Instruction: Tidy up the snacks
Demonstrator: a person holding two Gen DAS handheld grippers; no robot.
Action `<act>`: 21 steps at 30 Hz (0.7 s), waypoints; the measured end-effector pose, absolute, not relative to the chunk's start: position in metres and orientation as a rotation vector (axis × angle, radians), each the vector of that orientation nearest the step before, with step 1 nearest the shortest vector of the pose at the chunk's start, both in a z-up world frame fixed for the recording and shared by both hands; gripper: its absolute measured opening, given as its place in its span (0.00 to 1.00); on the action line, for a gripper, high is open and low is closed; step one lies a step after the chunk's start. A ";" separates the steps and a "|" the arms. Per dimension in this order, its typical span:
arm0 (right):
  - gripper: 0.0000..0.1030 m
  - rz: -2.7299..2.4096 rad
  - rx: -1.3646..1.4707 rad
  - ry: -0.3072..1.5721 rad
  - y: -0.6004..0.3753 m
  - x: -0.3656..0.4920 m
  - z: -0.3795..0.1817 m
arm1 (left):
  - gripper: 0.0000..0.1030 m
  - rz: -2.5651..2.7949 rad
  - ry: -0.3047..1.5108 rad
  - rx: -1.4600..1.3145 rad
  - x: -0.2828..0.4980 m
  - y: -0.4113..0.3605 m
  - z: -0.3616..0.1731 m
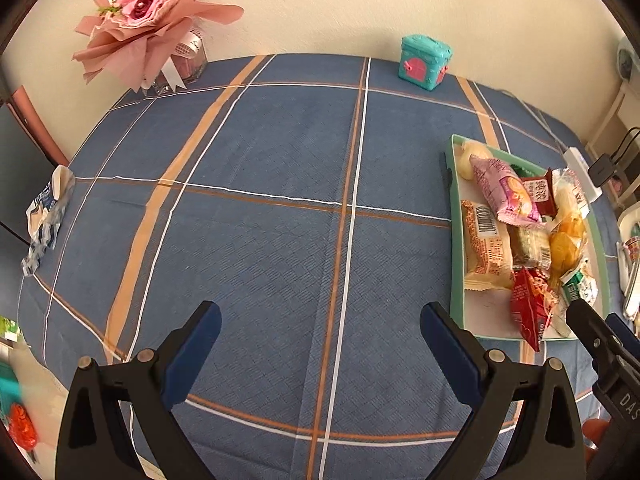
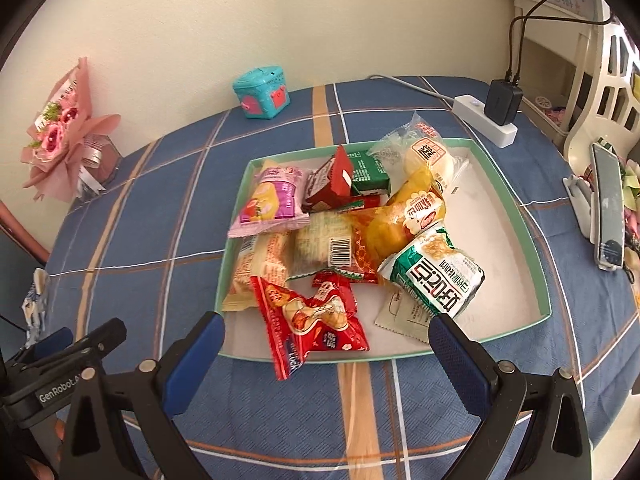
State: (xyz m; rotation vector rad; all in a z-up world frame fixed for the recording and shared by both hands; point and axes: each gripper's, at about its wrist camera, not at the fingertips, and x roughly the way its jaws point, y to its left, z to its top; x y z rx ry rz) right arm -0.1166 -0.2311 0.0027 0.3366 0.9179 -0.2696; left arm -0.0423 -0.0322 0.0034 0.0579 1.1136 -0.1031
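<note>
A green-rimmed white tray holds several wrapped snacks: a pink packet, a red packet hanging over the near rim, a green-and-white packet, a yellow packet. My right gripper is open and empty just before the tray's near rim, around the red packet's end. My left gripper is open and empty over bare blue checked cloth, left of the tray. The right gripper's fingers show at the tray's near corner.
A pink paper bouquet and a teal toy box stand at the table's back. A crumpled wrapper lies at the left edge. A white power strip with a black charger and a phone on a stand are to the right.
</note>
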 end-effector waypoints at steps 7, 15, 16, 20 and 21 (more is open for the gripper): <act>1.00 -0.276 0.307 0.916 -0.226 -0.114 0.006 | 0.97 -0.122 1.099 0.057 -0.043 -0.032 0.008; 1.00 -0.282 0.294 0.915 -0.227 -0.112 0.006 | 0.97 -0.104 1.090 0.077 -0.043 -0.032 0.010; 1.00 -0.282 0.293 0.916 -0.227 -0.112 0.006 | 0.97 -0.102 1.089 0.077 -0.043 -0.032 0.010; 1.00 -0.281 0.289 0.916 -0.226 -0.112 0.005 | 0.97 -0.092 1.087 0.077 -0.042 -0.029 0.010; 1.00 -0.282 0.288 0.916 -0.225 -0.112 0.005 | 0.97 -0.092 1.088 0.077 -0.042 -0.029 0.010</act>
